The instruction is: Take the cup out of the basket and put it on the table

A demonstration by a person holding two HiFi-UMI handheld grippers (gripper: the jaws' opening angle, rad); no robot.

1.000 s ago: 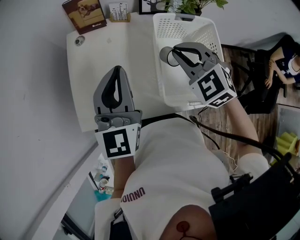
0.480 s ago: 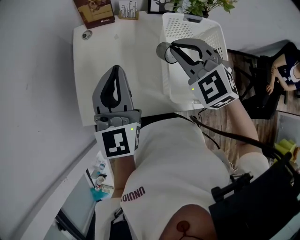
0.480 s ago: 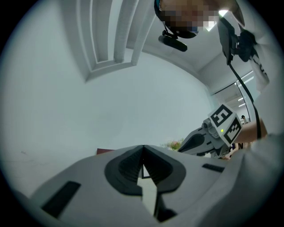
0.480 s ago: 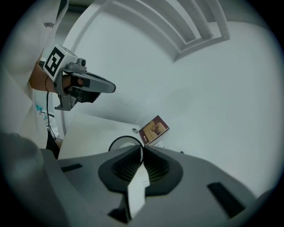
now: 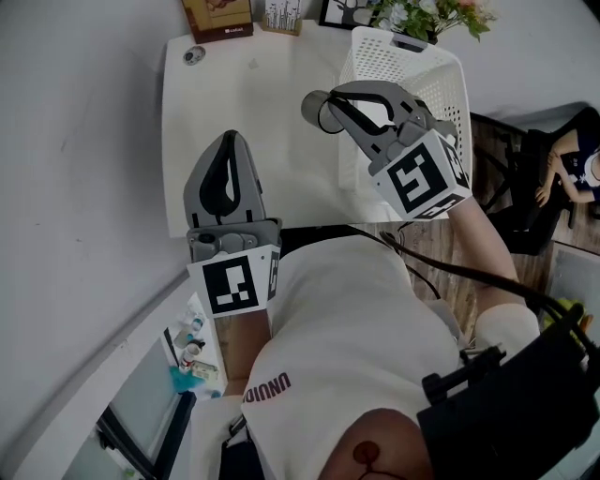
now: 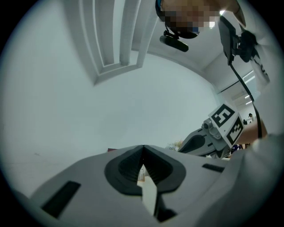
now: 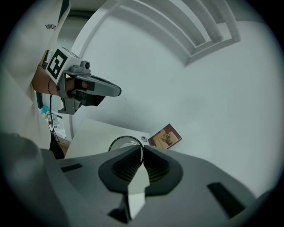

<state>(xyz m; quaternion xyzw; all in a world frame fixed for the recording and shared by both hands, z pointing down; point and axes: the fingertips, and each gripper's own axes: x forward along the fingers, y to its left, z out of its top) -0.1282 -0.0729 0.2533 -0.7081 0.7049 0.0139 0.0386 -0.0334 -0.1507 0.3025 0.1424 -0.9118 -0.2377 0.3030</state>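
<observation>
Lowest in the head view is the person's pale shirt. Just above it, at centre left, the left gripper (image 5: 232, 142) points up the frame over the near part of the bench (image 5: 253, 131). Its jaws are pressed together on nothing, and it seems parked there to leave room for the other hand.

Further up, right of centre, the right gripper (image 5: 328, 99) pinches the cup (image 5: 310, 111) by its rim. In the right gripper view the dark rim (image 7: 119, 141) runs in between the two jaw tips, so one jaw sits inside the wall and one outside. That thin-edge grip probably explains the narrow gap between the jaws.

The cup is outside the basket (image 5: 427, 80), just left of its left wall and over bare bench. I cannot tell whether it touches the surface. By my reading the lift-out is done and the set-down remains.

The open space to the left looks like the reason for carrying it that way. At the top edge, well clear, are a book (image 5: 221, 11), a small round thing (image 5: 194, 56) and a plant (image 5: 427, 14).
</observation>
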